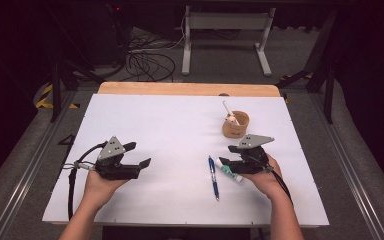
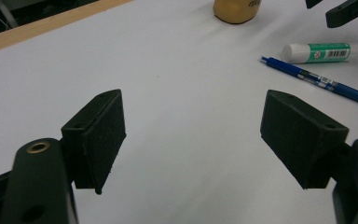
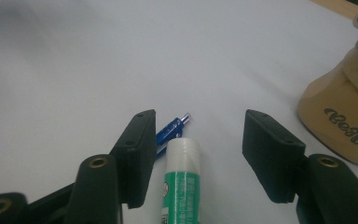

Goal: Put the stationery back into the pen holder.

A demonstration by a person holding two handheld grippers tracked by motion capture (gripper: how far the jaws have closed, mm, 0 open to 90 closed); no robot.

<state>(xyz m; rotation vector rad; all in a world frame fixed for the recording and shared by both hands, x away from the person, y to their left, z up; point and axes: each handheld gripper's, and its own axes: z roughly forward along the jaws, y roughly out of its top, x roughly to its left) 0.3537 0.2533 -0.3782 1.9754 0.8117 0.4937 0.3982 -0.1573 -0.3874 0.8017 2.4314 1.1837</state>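
Observation:
A green-and-white glue stick (image 1: 230, 171) lies on the white table sheet (image 1: 180, 125), and a blue pen (image 1: 213, 177) lies just left of it. My right gripper (image 1: 226, 156) hovers over the glue stick, open. In the right gripper view the glue stick (image 3: 182, 182) lies between the two spread jaws of that gripper (image 3: 200, 123), its white cap forward, with the pen (image 3: 170, 130) tip beyond the left jaw. My left gripper (image 1: 137, 154) is held open at the left of the table, nothing between its jaws (image 2: 200, 135). The left gripper view shows the pen (image 2: 321, 80) and glue stick (image 2: 321, 52) farther off.
A tan cup (image 1: 236, 125) with a small white figure and a stick in it stands behind the right gripper; it is also at the right of the right gripper view (image 3: 345, 121). A wooden edge (image 1: 180, 88) borders the far side. Cables (image 1: 145, 62) and a white frame (image 1: 225, 30) lie beyond.

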